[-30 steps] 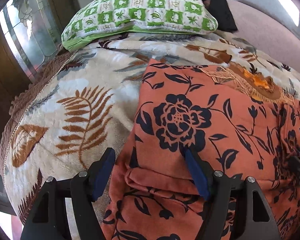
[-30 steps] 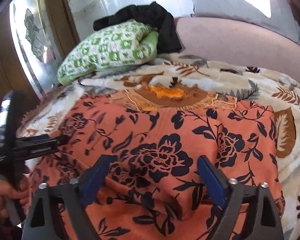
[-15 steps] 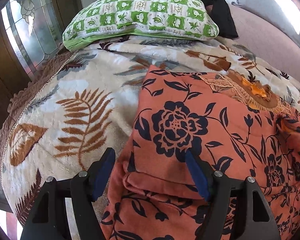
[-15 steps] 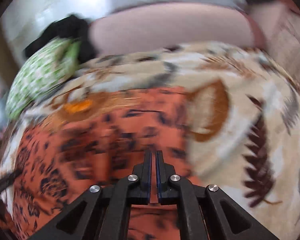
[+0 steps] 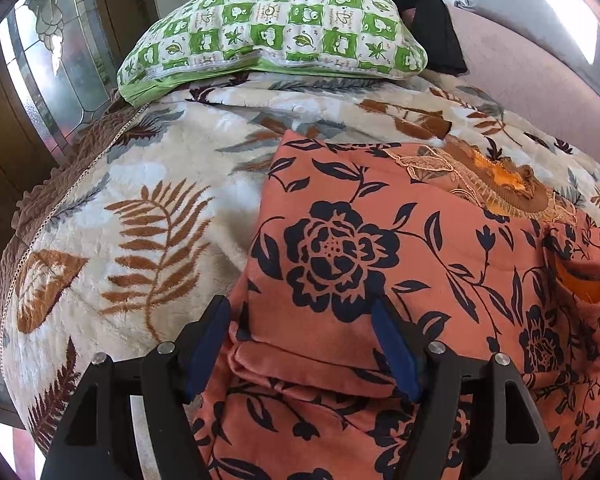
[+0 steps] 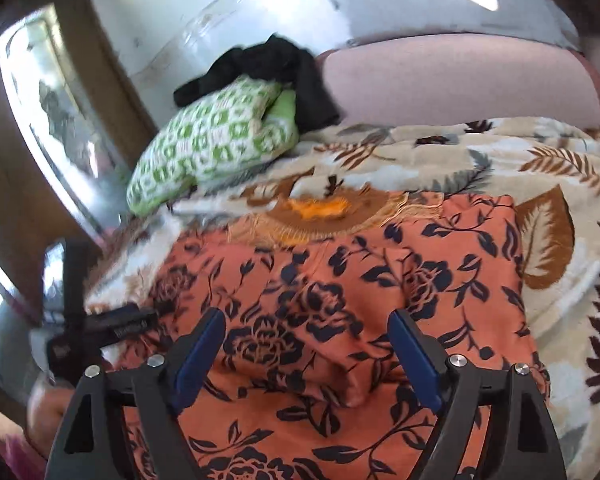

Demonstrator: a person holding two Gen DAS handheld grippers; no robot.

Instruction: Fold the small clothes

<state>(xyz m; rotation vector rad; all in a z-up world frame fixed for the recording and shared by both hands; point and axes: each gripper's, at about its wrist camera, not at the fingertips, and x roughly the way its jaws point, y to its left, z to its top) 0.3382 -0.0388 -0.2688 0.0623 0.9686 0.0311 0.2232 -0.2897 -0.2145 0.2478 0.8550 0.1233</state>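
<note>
Orange garment [image 5: 400,248] with navy flowers, seemingly part-folded, flat on bed.

Both tools [image 5: 302,346] [image 6: 308,354] spread wide

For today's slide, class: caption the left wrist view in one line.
Open left gripper over the partly folded orange floral garment on a leaf-print blanket.

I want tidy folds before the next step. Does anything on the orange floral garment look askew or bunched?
Yes: on the orange floral garment, the folded-over flap at its right edge stands puckered, showing the brighter inside, instead of lying flat.
</note>
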